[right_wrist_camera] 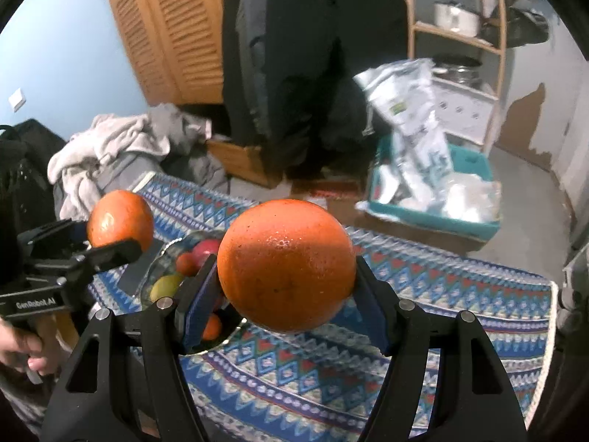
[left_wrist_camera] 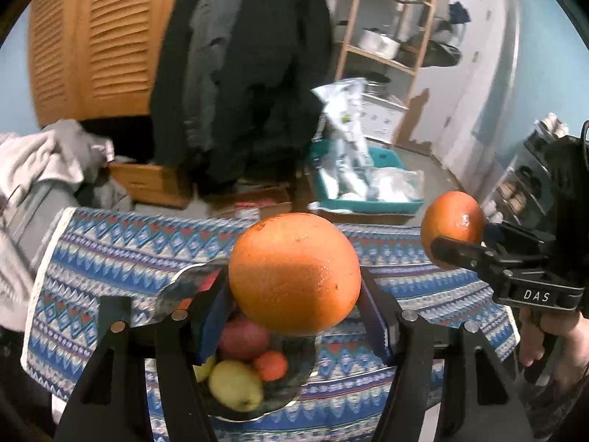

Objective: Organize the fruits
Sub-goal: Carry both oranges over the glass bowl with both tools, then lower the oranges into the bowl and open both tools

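Observation:
My left gripper [left_wrist_camera: 294, 291] is shut on a large orange [left_wrist_camera: 294, 272], held above a glass bowl [left_wrist_camera: 173, 287] on the patterned blue cloth. The bowl holds a red apple [left_wrist_camera: 244, 337], a small orange fruit [left_wrist_camera: 271, 365] and a yellow-green lemon [left_wrist_camera: 235, 385]. My right gripper [right_wrist_camera: 285, 287] is shut on a second orange [right_wrist_camera: 285, 267], above the cloth and just right of the same bowl [right_wrist_camera: 162, 258]. Each wrist view shows the other gripper at its edge: the right gripper [left_wrist_camera: 451, 232] with its orange [left_wrist_camera: 452, 224], the left gripper [right_wrist_camera: 119, 226] with its orange [right_wrist_camera: 119, 219].
The table under the patterned cloth [right_wrist_camera: 368, 350] ends at a far edge. Beyond it are a teal bin [left_wrist_camera: 368, 202] of plastic bags, a wooden shelf [left_wrist_camera: 386, 18] with pots, hanging dark coats [left_wrist_camera: 250, 73], and a pile of grey laundry [right_wrist_camera: 121, 147]. A hand [left_wrist_camera: 552, 346] grips the right handle.

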A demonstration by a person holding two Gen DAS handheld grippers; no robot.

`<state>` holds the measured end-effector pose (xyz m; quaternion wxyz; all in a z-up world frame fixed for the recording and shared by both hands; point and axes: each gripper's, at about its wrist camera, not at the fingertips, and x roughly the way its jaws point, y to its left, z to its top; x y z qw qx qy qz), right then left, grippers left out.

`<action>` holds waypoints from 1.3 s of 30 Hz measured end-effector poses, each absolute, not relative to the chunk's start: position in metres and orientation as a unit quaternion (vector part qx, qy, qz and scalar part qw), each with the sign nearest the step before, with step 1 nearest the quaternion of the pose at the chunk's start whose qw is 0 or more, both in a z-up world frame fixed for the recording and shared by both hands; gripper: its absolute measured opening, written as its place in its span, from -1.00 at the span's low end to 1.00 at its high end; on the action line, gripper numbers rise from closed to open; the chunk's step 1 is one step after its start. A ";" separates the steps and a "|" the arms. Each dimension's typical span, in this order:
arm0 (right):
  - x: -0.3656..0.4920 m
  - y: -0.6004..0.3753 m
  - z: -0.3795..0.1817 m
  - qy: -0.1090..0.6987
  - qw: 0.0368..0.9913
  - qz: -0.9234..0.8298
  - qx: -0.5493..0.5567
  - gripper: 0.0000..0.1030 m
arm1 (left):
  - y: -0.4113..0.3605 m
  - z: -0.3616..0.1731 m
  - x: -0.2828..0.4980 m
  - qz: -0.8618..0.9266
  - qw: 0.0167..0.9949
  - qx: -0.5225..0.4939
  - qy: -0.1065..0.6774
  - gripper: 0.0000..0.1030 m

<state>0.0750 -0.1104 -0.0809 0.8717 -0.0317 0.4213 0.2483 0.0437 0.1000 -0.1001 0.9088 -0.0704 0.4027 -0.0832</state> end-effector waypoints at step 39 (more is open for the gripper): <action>0.123 0.010 -0.231 0.552 0.778 0.294 -0.066 0.36 | 0.174 -0.249 0.062 -0.018 0.826 -0.140 0.546 0.29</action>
